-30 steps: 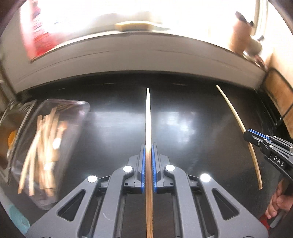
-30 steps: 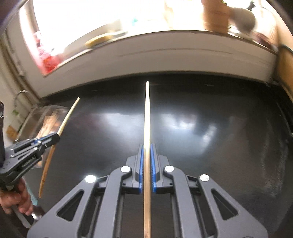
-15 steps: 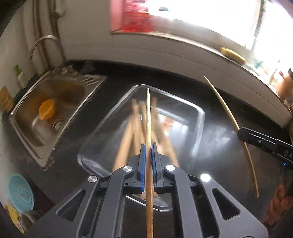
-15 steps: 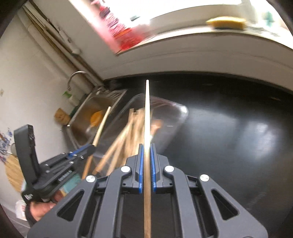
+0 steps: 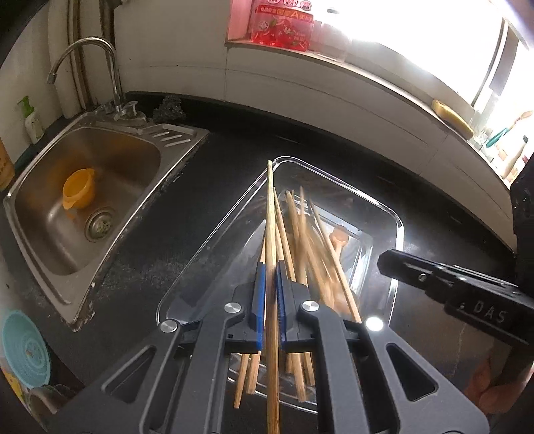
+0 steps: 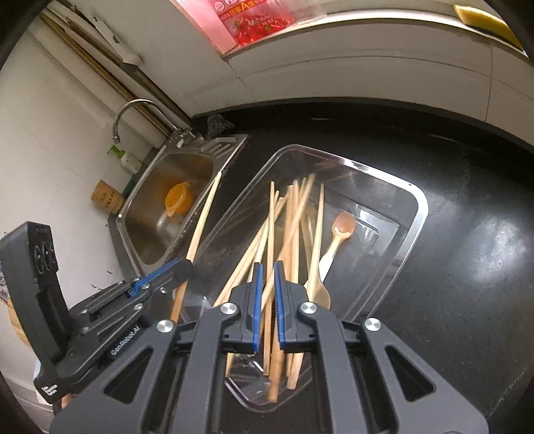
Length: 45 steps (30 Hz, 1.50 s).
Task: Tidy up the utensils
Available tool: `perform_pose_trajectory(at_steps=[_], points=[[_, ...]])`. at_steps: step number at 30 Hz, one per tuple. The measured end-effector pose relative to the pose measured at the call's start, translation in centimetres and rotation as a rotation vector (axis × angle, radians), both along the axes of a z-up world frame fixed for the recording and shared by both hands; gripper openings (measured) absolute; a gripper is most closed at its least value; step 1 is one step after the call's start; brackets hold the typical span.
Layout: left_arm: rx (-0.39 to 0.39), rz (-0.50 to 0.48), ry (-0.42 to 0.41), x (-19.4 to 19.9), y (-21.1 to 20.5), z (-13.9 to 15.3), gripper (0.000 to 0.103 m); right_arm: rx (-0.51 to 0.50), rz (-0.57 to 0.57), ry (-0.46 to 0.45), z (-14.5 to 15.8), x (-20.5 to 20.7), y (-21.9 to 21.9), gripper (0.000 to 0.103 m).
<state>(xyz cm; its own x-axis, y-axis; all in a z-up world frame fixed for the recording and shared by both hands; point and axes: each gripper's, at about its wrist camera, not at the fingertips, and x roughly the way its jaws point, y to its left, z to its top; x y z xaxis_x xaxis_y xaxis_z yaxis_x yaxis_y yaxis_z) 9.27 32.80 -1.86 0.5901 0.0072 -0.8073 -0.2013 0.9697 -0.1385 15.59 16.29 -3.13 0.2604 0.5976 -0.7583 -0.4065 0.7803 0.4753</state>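
My left gripper (image 5: pixel 271 267) is shut on one long bamboo chopstick (image 5: pixel 270 200), held over the left side of a clear plastic tray (image 5: pixel 398 227). From the right wrist, the same gripper (image 6: pixel 182 267) and chopstick (image 6: pixel 205 213) hang at the tray's left rim (image 6: pixel 422 207). Several chopsticks (image 6: pixel 293 213) and a wooden spoon (image 6: pixel 343 225) lie in the tray. My right gripper (image 6: pixel 267 267) hovers over the tray's near end, jaws close together and pinching nothing. A blurred chopstick (image 6: pixel 273 384) shows below them. In the left wrist view the right gripper (image 5: pixel 383 262) carries no stick.
A steel sink (image 5: pixel 100 253) with an orange cup (image 5: pixel 78 193) and a faucet (image 5: pixel 100 43) lies left of the tray. Black counter (image 6: pixel 467 233) stretches to the right. A white sill holding a red packet (image 5: pixel 283 23) runs behind. A hand (image 5: pixel 494 384) grips the right tool.
Both grippers swung left from bare counter to above the tray. The right gripper's chopstick has left its jaws and now shows blurred in the tray. The left still holds its stick.
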Motion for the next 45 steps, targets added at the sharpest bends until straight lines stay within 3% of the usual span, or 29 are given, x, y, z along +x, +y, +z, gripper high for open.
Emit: perform_pose_trajectory(at_steps=[14, 19, 20, 21, 22, 23, 45], points=[[0.000, -0.024, 0.011, 1.3, -0.7, -0.9, 0.006, -0.015, -0.016, -0.017, 0.1, 0.2, 0.2, 0.008], [0.037, -0.024, 0.035, 1.9, -0.7, -1.1, 0.007, -0.013, -0.032, -0.019, 1.0, 1.0, 0.1, 0.009], [0.050, -0.017, 0.047, 2.0, -0.6, -1.1, 0.017, -0.017, -0.042, -0.003, 1.1, 1.3, 0.1, 0.031], [0.056, -0.010, 0.066, 2.1, -0.5, -1.2, 0.059, 0.005, -0.076, 0.018, 1.3, 1.7, -0.6, 0.057], [0.047, -0.004, 0.063, 2.0, -0.2, -1.1, 0.088, 0.049, -0.100, 0.014, 1.6, 1.9, -1.2, 0.093], [0.032, 0.011, 0.012, 1.4, 0.1, -0.5, 0.097, 0.078, -0.121, -0.013, 2.2, 1.9, -1.8, 0.097], [0.052, 0.009, -0.042, -0.5, -0.7, 1.9, 0.097, 0.097, -0.075, -0.025, 3.5, 1.0, -2.3, 0.097]])
